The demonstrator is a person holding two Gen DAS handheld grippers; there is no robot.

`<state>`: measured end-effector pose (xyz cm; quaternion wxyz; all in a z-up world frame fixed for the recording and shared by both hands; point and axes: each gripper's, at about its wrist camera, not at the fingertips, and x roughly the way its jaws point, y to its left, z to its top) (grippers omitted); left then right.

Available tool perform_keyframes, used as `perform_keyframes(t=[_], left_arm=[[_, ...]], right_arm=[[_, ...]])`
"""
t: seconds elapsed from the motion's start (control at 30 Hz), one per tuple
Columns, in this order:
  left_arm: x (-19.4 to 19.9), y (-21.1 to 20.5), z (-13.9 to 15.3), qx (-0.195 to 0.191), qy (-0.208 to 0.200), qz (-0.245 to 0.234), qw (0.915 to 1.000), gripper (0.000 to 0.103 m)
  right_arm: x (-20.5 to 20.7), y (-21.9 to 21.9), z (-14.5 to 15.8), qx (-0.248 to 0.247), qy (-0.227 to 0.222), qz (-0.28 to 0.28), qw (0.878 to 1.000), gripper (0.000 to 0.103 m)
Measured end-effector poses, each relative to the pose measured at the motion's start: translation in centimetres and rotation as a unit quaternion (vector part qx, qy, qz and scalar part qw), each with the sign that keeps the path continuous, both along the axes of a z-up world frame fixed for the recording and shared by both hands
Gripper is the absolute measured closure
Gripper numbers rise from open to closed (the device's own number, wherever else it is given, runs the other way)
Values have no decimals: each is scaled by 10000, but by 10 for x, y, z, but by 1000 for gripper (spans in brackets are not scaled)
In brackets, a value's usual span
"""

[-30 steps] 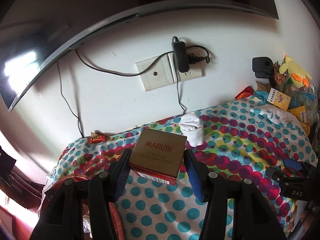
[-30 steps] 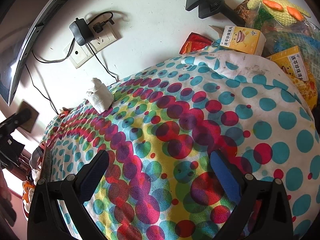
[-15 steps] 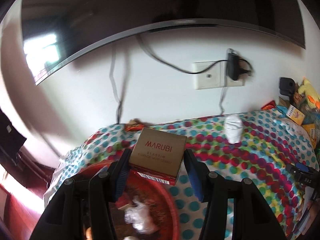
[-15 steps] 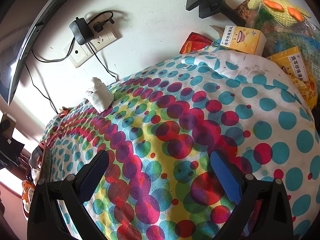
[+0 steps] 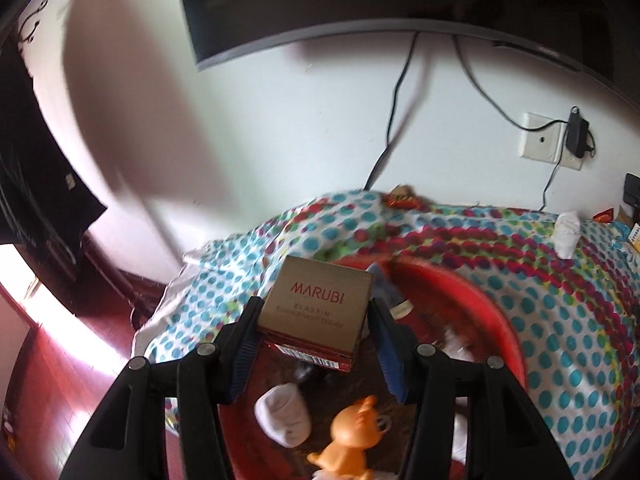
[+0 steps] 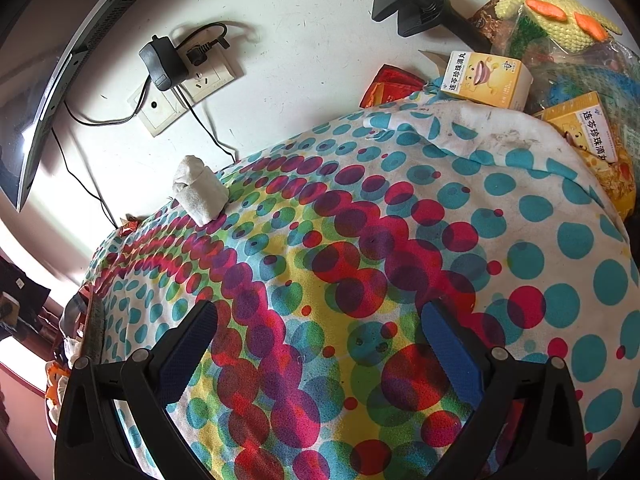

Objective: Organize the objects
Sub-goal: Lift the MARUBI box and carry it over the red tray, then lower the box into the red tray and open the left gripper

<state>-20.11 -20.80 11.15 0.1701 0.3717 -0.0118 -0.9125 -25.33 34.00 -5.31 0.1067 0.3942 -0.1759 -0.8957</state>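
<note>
My left gripper (image 5: pixel 314 316) is shut on a gold MARUBI box (image 5: pixel 320 304) with a red base, held above a red basin (image 5: pixel 496 320). Inside the basin lie a rolled white sock (image 5: pixel 282 420), an orange toy figure (image 5: pixel 350 436) and other small items. My right gripper (image 6: pixel 320 324) stands open over the dotted cloth (image 6: pixel 360 240) with nothing between its blue pads. A white rolled sock (image 6: pixel 200 192) lies on the cloth near the wall, also seen as the sock (image 5: pixel 568 232) at the far right in the left wrist view.
A wall socket with a black charger (image 6: pixel 164 62) and cables sits behind the table. Yellow medicine boxes (image 6: pixel 486 80), a red packet (image 6: pixel 390 86), a black clamp stand (image 6: pixel 416 12) and a yellow knitted duck (image 6: pixel 560 12) crowd the far right. A screen (image 5: pixel 360 0) hangs above. Red floor (image 5: pixel 52 368) lies at the left.
The left gripper has swung left with the box, from over the dotted cloth to over the red basin, whose contents now show below. The right gripper has stayed still.
</note>
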Motion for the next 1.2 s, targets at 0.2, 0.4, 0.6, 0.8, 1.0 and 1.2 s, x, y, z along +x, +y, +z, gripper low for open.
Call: perform_keyframes(t=[0.2, 0.4, 0.6, 0.8, 1.0, 1.2], left_arm=[[9, -18, -22, 314, -82, 101, 9994, 49], [-20, 9, -58, 390, -411, -78, 9984, 49], [-40, 13, -85, 702, -588, 27, 9958, 49], [-48, 15, -101, 655, -732, 49, 9951, 49], [-52, 14, -113, 665, -836, 89, 9942, 49], [-52, 16, -120, 639, -902, 90, 9938, 49]], right_arm=[[0, 0, -1, 28, -8, -3, 10000, 1], [1, -1, -2, 43, -12, -5, 10000, 1], [0, -1, -2, 41, -13, -5, 10000, 1], [0, -1, -2, 30, -12, -4, 10000, 0], [0, -1, -2, 38, -15, -5, 10000, 1], [0, -1, -2, 38, -16, -4, 10000, 0]])
